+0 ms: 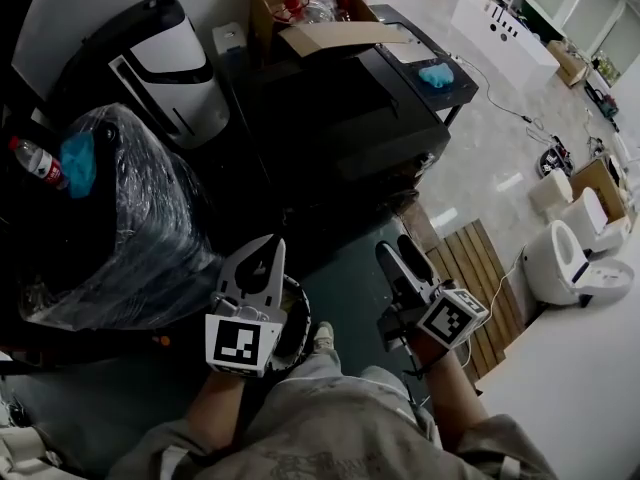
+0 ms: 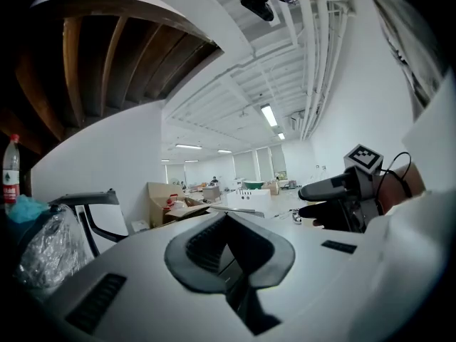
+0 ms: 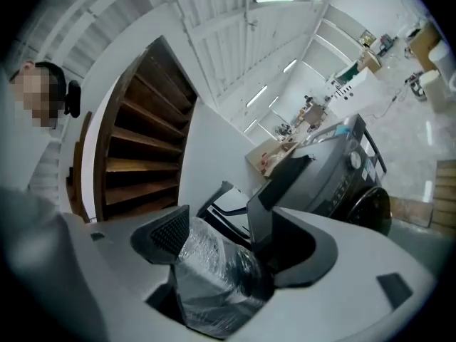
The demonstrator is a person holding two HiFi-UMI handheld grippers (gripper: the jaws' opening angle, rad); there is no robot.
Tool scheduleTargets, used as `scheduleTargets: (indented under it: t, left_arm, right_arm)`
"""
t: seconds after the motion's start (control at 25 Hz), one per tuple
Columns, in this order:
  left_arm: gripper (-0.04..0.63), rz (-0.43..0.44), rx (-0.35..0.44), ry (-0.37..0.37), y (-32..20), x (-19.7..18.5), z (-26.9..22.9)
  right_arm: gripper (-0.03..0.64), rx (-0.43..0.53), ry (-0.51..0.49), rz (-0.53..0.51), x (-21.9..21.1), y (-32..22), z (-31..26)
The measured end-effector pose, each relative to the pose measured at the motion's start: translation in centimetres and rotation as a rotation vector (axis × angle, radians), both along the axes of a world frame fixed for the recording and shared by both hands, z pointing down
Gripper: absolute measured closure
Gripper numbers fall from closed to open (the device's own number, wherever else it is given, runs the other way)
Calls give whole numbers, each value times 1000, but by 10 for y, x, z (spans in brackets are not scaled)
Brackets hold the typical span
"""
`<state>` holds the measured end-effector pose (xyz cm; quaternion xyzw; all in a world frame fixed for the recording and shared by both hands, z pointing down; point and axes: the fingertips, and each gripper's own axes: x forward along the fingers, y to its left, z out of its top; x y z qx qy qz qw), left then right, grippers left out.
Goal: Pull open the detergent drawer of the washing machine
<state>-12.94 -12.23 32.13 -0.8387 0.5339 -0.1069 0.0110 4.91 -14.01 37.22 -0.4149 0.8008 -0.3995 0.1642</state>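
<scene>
The dark washing machine [image 1: 350, 118] stands ahead of me, well beyond both grippers. In the right gripper view the washing machine [image 3: 342, 173] shows its round door and control panel. I cannot make out the detergent drawer in its dark front. My left gripper [image 1: 266, 256] hangs low in front of my knees, its jaws together and empty; the left gripper [image 2: 228, 223] shows nothing between its pads. My right gripper [image 1: 402, 256] hangs beside it, to the right, open and empty. In its own view the right gripper [image 3: 224, 205] has only the background between its jaws.
A plastic-wrapped black bundle [image 1: 130, 218] with a bottle [image 1: 35, 161] sits at the left. A black and white appliance [image 1: 175, 63] stands behind it. An open cardboard box [image 1: 310, 13] and a blue cloth [image 1: 437, 74] lie on the machine. A wooden slat panel [image 1: 480, 278] and white toilets [image 1: 570, 258] are at the right.
</scene>
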Motion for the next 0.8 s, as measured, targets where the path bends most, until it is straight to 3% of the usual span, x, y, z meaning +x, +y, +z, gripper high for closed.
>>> scheduleTargets:
  t: [0.12,0.32,0.48,0.68,0.8]
  left_arm:
    - [580,1,-13,-38,-13,-11,17]
    - [580,-35,-42,24,-31,-24,35]
    - [580,-33,-45,-9,-47,-29,52]
    - [580,-55,-72,14,-64,-33,75]
    - [580,-61,-91,-18,-72,-37,93]
  right_arm:
    - [264,-53,-61,-4,-14,-17,24]
    - [255,-114,-151,-3,-32,-44,58]
    - [255,-166,-252,13,-42,-63,90]
    - [252,-236,-284,34,-48,-83,132]
    - [245,-260,-303,26,-53,-94,154]
